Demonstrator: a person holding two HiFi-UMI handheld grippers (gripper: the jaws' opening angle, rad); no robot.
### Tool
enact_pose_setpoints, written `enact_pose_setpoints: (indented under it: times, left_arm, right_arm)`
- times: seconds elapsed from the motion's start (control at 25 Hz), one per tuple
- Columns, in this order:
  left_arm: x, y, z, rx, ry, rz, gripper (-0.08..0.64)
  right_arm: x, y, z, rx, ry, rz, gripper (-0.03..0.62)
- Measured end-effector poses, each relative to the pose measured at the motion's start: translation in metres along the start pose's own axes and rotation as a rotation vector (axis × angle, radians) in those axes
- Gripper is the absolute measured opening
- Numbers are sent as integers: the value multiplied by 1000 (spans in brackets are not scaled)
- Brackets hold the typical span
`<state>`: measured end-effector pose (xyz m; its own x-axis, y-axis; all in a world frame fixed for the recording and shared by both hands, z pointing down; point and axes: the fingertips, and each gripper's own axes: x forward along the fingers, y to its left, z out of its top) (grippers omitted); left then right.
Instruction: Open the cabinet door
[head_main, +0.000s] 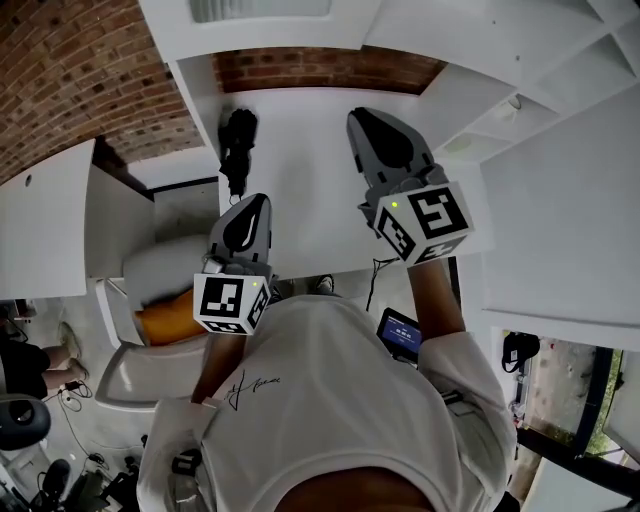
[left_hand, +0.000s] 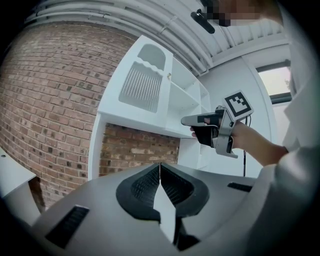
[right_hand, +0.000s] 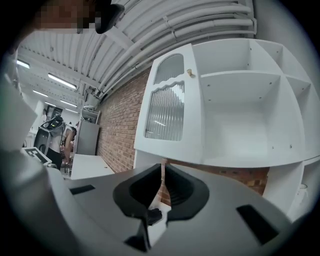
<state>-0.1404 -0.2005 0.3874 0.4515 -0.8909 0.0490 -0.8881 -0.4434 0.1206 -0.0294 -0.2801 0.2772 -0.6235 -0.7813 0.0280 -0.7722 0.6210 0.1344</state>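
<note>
The white wall cabinet has a door (right_hand: 167, 107) with ribbed glass and a small brass knob (right_hand: 190, 73) at its right edge. The door looks flush with the cabinet front; open shelves (right_hand: 245, 105) lie to its right. My right gripper (right_hand: 162, 172) is shut on nothing and points level at the cabinet's lower edge, apart from the knob. My left gripper (left_hand: 160, 172) is also shut and empty, lower and to the left. From it I see the door (left_hand: 142, 85) and the right gripper (left_hand: 207, 122) raised near the shelf. In the head view both grippers, left (head_main: 250, 210) and right (head_main: 378, 130), are held over the white counter (head_main: 300, 150).
A brick wall (left_hand: 45, 100) runs behind and left of the cabinet. A black object (head_main: 238, 150) stands on the counter ahead of the left gripper. Low at the left sits a white seat holding something orange (head_main: 170, 320). A person stands far left (right_hand: 65, 142).
</note>
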Motion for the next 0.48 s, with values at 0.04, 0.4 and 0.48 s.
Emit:
enact_pose_setpoints:
  times: [0.04,0.4,0.48]
  left_arm:
    - [2,0,0,-3,1,1,17]
    - [10,0,-1,-39,-10,13,17]
    - [11,1,-6,-38,6,14,17]
  right_arm:
    - [4,-4,3,0,-5,2,28]
    - [29,-33,18,28,-35,-21,29]
    - [34,-39,21,35,-41,-27,29]
